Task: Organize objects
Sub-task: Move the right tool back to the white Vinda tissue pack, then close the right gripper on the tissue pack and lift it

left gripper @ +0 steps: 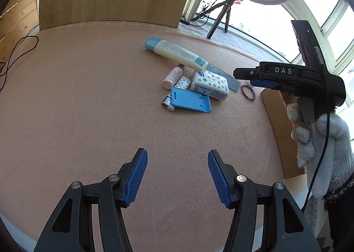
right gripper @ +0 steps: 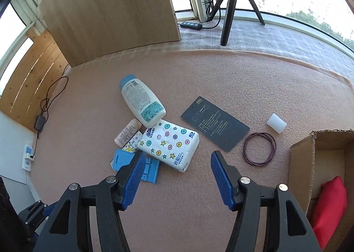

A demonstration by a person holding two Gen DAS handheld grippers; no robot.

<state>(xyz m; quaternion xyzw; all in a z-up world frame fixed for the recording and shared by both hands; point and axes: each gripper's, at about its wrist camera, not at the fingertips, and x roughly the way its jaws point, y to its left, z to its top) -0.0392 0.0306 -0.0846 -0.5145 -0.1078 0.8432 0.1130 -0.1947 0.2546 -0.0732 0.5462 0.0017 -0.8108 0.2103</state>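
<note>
Between my right gripper's [right gripper: 178, 176] wide-open, empty jaws lies bare pink felt; the white star-printed tissue pack [right gripper: 169, 147] sits just ahead-left, long axis slanting down-right. My left gripper [left gripper: 177, 176], equally open and empty, hangs farther back, so the right is nearer

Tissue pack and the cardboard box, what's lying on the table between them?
In the right wrist view, a dark card and a loop of brown cord lie between the tissue pack and the cardboard box.

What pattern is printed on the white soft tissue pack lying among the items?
Coloured dots and stars on the white soft tissue pack; right wrist view shows it best.
</note>
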